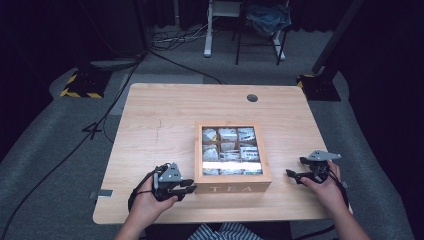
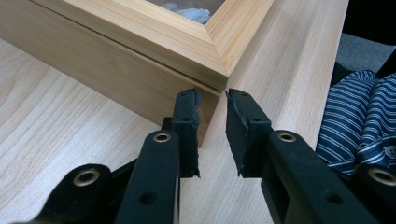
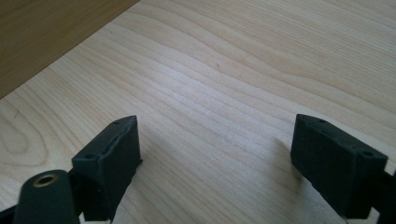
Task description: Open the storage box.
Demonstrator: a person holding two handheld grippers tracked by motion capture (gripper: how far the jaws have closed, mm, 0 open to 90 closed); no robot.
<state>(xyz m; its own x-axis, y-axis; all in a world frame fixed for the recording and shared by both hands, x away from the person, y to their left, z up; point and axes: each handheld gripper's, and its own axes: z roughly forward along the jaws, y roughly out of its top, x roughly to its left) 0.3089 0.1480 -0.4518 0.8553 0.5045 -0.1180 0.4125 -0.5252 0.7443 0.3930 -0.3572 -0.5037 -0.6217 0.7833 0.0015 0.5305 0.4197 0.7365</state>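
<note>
A wooden tea box (image 1: 232, 188) with a glass lid stands near the table's front edge, with "TEA" on its front wall. Several tea bags (image 1: 230, 147) show through the lid in compartments. My left gripper (image 1: 189, 186) lies at the box's front left corner. In the left gripper view its jaws (image 2: 212, 93) stand a narrow gap apart, nothing pressed between the pads, and the box's corner (image 2: 212, 70) is right at the tips. My right gripper (image 1: 297, 167) rests to the right of the box, open wide (image 3: 217, 123) over bare wood. The box's side wall (image 3: 46, 32) shows at upper left there.
The light wooden table (image 1: 160, 125) has a round cable hole (image 1: 252, 98) at the back. Cables and white desk legs (image 1: 207, 35) lie on the floor beyond. A striped shirt (image 2: 364, 116) shows past the table's near edge.
</note>
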